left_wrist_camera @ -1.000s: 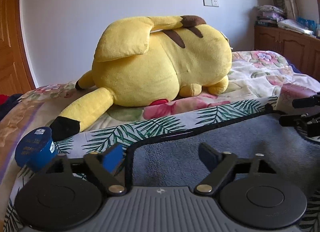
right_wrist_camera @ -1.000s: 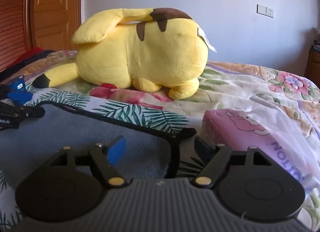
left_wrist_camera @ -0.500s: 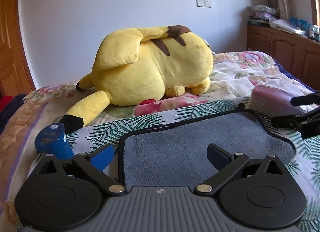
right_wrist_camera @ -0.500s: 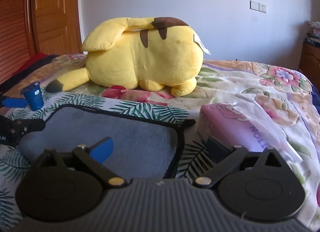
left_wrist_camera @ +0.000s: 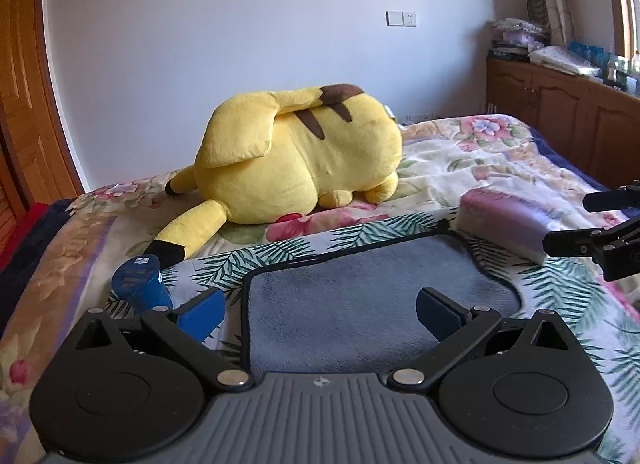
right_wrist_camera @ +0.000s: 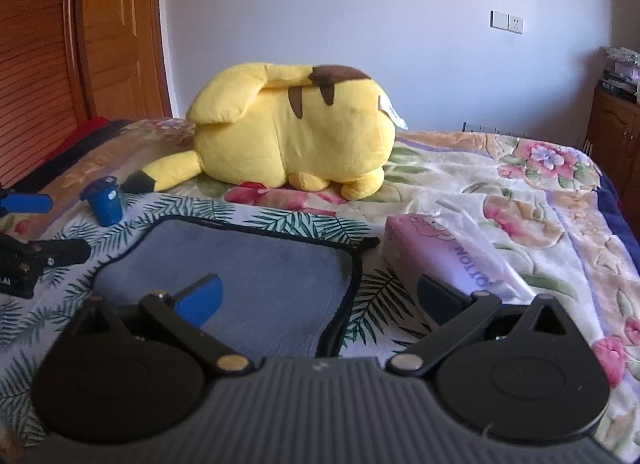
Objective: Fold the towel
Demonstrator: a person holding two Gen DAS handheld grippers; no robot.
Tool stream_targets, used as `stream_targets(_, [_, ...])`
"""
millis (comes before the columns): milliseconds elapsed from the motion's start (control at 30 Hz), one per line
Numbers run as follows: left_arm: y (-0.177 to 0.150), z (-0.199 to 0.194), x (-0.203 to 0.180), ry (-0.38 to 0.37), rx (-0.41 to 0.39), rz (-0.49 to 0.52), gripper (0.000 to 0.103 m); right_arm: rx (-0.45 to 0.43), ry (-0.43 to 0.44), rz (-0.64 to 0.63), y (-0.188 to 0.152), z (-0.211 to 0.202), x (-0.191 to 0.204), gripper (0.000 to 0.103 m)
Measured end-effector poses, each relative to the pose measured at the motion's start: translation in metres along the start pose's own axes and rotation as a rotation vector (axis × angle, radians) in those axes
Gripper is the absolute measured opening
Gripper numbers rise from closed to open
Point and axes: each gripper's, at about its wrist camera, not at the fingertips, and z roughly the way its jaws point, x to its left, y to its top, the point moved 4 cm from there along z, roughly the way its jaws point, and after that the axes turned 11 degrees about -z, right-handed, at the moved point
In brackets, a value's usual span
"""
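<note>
Grey-blue towel point(left_wrist_camera: 360, 304) lies flat on the bed point(right_wrist_camera: 520, 200), long axis 9-to-3 between my tools. Left hand-held gripper point(left_wrist_camera: 320, 310) spread wide, empty, straddling the towel's left edge at 12. Right hand-held gripper point(right_wrist_camera: 320, 296) equally wide, empty, over the right edge. I judge both equally near; neither grips yet.

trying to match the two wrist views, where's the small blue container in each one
Left wrist: small blue container at lower left, just beyond the left gripper's left finger.
Right wrist: at far left, mid-height, beside the plush's black tail tip.
Shared landmark: yellow Pikachu plush, centre of both.
</note>
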Motion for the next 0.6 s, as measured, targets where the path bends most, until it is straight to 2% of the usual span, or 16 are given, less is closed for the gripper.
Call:
stream_targets(200, [-0.004,-0.043,-0.010,0.005,-0.009,0.038,0.103,-0.020,-0.011,0.019,0.003,-0.039,0.003,0.103])
stream_targets(600, [-0.017,-0.128,-0.022,0.018,0.002,0.053,0.103,-0.056,-0.024,0.044,0.009,-0.114,0.008,0.103])
